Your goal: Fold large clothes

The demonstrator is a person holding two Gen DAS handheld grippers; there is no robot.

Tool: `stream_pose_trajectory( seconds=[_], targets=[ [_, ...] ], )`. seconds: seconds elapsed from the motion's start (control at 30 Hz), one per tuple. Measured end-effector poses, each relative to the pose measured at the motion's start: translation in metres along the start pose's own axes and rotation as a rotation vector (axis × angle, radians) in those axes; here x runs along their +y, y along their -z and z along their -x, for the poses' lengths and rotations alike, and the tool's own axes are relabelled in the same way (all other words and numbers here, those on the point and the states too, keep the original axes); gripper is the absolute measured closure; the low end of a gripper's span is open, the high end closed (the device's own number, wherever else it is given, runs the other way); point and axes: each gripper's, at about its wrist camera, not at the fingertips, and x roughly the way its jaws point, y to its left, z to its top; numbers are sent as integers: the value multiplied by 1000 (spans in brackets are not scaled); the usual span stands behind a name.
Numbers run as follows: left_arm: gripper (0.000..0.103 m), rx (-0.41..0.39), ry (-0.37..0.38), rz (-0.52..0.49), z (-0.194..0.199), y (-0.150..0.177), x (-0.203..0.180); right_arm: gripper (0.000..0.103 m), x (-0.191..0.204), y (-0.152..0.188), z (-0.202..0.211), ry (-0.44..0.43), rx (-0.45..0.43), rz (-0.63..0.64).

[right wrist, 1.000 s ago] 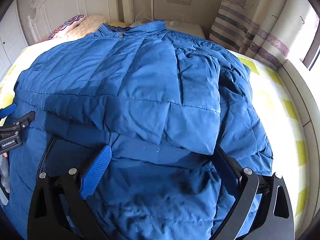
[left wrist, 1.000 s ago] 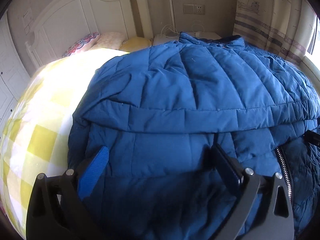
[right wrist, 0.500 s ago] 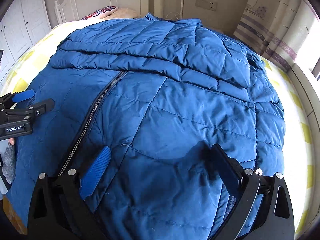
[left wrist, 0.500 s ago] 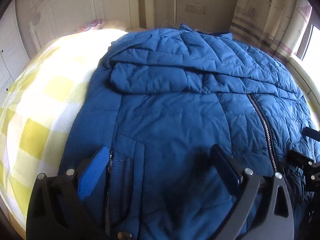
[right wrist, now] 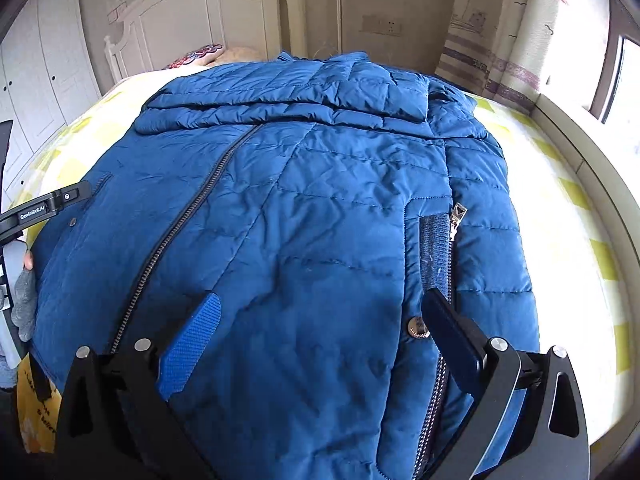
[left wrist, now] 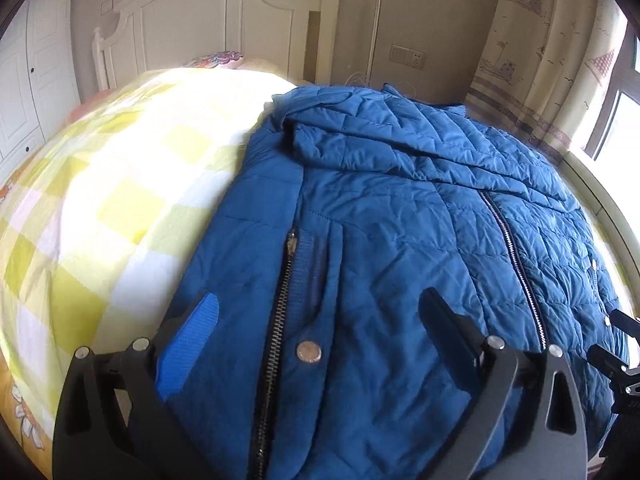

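A large blue quilted puffer jacket (left wrist: 400,216) lies front up on the bed, zipped, with its sleeves folded across the chest near the collar. It also fills the right wrist view (right wrist: 304,208). My left gripper (left wrist: 320,308) is open and empty above the jacket's hem, over the left pocket zipper and a metal snap (left wrist: 308,351). My right gripper (right wrist: 320,308) is open and empty above the hem, with a pocket zipper (right wrist: 456,220) by its right finger. The left gripper's body shows at the left edge of the right wrist view (right wrist: 44,208).
The bed has a yellow and white checked cover (left wrist: 112,208). A white headboard (left wrist: 208,28) and pillows (left wrist: 216,60) stand at the far end. Curtains (left wrist: 532,64) and a window ledge (right wrist: 592,184) run along the right. White wardrobe doors (right wrist: 44,80) are on the left.
Both grippers have pulled back from the folded sleeves toward the hem and risen. More of the jacket's lower front, main zipper and pockets has come into view.
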Motion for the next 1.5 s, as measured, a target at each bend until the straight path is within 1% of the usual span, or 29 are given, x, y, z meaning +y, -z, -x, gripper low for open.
stream_pose_trajectory(
  seconds=[0.07, 0.1, 0.13, 0.17, 0.2, 0.3, 0.37, 0.43, 0.47, 0.5, 0.53, 0.57, 0.63, 0.7, 0.73, 0.8, 0.87, 0.93, 0.97, 1.0, 1.07, 1.1, 1.13, 1.23, 1.27, 1.37, 1.43, 1.47, 1.5],
  targets=[
    [3, -11, -2, -85, 9, 20, -22, 6, 15, 15, -7, 9, 27, 51],
    [3, 13, -29, -143, 3, 32, -32, 6, 20, 22, -7, 36, 0, 79],
    [2, 38, -59, -186, -6, 44, -38, 5, 21, 26, -6, 38, -32, 85],
    [2, -22, -47, -170, -4, 54, -35, 5, 18, 27, -6, 25, -38, 73],
    [2, -29, -27, -149, -3, 58, -30, 5, 16, 27, -5, 12, -35, 65],
    [2, 19, -12, -123, 4, 54, -20, 6, 14, 24, 5, 24, -28, 65],
    [2, 20, 30, -74, 17, 56, -8, 5, 9, 31, 21, 35, -82, 40],
    [2, -10, 0, -79, 30, 66, 3, 5, -2, 43, 32, 51, -118, 28],
    [2, -16, -36, -97, 31, 72, 7, 5, -8, 51, 30, 88, -110, 29],
    [2, -14, -64, -119, 29, 80, 12, 5, -16, 58, 25, 95, -89, 22],
    [2, -39, -52, -145, 30, 89, 17, 5, -26, 66, 24, 37, -110, -13],
    [2, -75, -42, -163, 33, 95, 19, 5, -33, 73, 26, 9, -144, -33],
    [2, -83, -52, -172, 36, 97, 19, 5, -30, 74, 28, 31, -142, -11],
    [2, -46, -69, -151, 37, 90, 19, 5, -27, 68, 33, 59, -103, -38],
    [4, -33, -72, -131, 42, 87, 19, 5, -24, 66, 39, 73, -101, -49],
    [4, -53, -7, -96, 59, 85, 17, 5, -14, 65, 55, 74, -146, -22],
    [4, -85, 40, -106, 76, 88, 5, 5, -1, 67, 65, 56, -175, 12],
    [3, -99, 85, -158, 87, 97, -17, 5, 19, 72, 65, 13, -190, 57],
    [3, -102, 86, -202, 90, 104, -30, 5, 29, 76, 62, -2, -197, 99],
    [3, -102, 59, -254, 86, 111, -44, 5, 39, 80, 55, 7, -191, 142],
    [2, -41, 14, -321, 65, 124, -59, 4, 51, 89, 30, 53, -130, 192],
    [2, -62, 37, -291, 61, 126, -55, 4, 54, 95, 27, 66, -163, 208],
    [2, -51, 61, -277, 57, 126, -51, 4, 54, 97, 28, 64, -173, 215],
    [2, -23, 58, -284, 59, 120, -47, 5, 51, 93, 35, 67, -124, 237],
    [2, -34, 59, -271, 63, 118, -44, 5, 46, 91, 41, 85, -131, 227],
    [2, -84, 10, -220, 72, 106, -17, 5, 15, 91, 59, 105, -179, 131],
    [2, -58, -14, -150, 63, 100, 10, 5, -15, 97, 53, 124, -143, 57],
    [2, -34, -20, -101, 57, 99, 27, 5, -29, 102, 49, 78, -132, 17],
    [2, -16, -23, -72, 49, 100, 40, 4, -37, 109, 50, 36, -169, 0]
  ],
)
